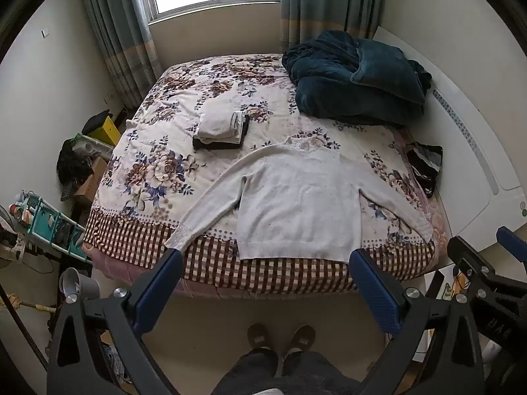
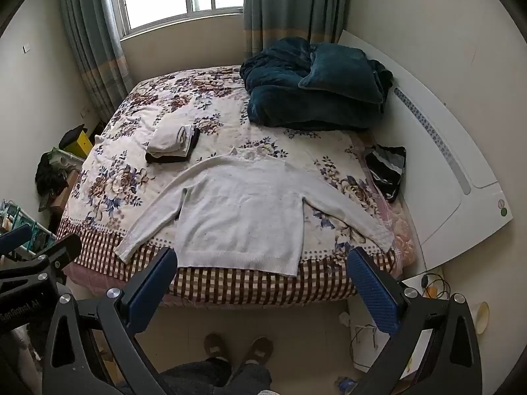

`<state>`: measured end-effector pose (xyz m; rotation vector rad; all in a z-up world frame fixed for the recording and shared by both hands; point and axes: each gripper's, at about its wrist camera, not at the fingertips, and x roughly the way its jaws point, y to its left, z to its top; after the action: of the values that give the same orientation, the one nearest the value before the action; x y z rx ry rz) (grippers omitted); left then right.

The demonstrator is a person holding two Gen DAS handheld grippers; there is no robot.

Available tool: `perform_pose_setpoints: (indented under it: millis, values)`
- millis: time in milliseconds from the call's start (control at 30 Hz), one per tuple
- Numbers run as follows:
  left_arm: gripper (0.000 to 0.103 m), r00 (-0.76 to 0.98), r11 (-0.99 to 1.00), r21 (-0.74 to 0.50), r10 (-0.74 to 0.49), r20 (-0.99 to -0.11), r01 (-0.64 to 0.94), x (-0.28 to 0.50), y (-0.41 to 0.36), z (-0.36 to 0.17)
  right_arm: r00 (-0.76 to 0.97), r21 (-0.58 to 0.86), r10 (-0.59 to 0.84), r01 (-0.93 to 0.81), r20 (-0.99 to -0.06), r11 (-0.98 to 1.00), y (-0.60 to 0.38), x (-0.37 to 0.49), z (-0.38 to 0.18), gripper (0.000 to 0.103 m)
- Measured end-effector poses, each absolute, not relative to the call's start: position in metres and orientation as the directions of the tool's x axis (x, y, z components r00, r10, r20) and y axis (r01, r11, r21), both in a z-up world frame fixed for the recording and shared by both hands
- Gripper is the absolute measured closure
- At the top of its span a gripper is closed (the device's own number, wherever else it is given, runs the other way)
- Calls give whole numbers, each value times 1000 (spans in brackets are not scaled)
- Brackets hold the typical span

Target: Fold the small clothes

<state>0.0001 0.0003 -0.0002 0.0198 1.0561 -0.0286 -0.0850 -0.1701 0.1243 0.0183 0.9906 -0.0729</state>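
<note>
Both claws hang wide open above the foot of the bed (image 1: 138,164), nothing in either: left claw (image 1: 266,263), right claw (image 2: 263,260). The white sweater (image 1: 293,204) lies flat, sleeves spread, hem at the bed's edge. Behind it sits a folded pile (image 1: 220,128).

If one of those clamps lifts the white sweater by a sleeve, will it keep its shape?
Probably not. The white sweater looks like soft knit lying flat, so it would likely droop. Its hem overhangs the bed edge, so tugging may slide it off.
</note>
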Motion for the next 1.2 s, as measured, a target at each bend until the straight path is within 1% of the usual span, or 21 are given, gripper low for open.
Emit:
perform_pose_setpoints:
  millis: [300,500,767,967,1033,1200]
  values:
    - [0,499,999,3,-15,-867,35,1,2,5,534,-17,-49,65,-844,998,-171,-81,125,0]
    - [0,503,999,-2,-21,-864,38,4,7,9,556,-10,-47,69,-830,998,-177,-84,127,0]
    - [0,514,999,1,-20,-858,40,1,-2,7,553,-11,-49,72,-832,997,-179,-78,131,0]
    - [0,516,999,-2,-21,-856,38,1,-3,9,552,-8,-44,67,-833,998,-178,-76,138,0]
    - [0,517,999,-3,-21,-856,36,1,-3,10,554,-8,-42,64,-832,998,-179,-78,150,0]
    - [0,519,999,-2,-20,-855,35,3,-4,12,558,-10,-45,66,-829,998,-179,-79,150,0]
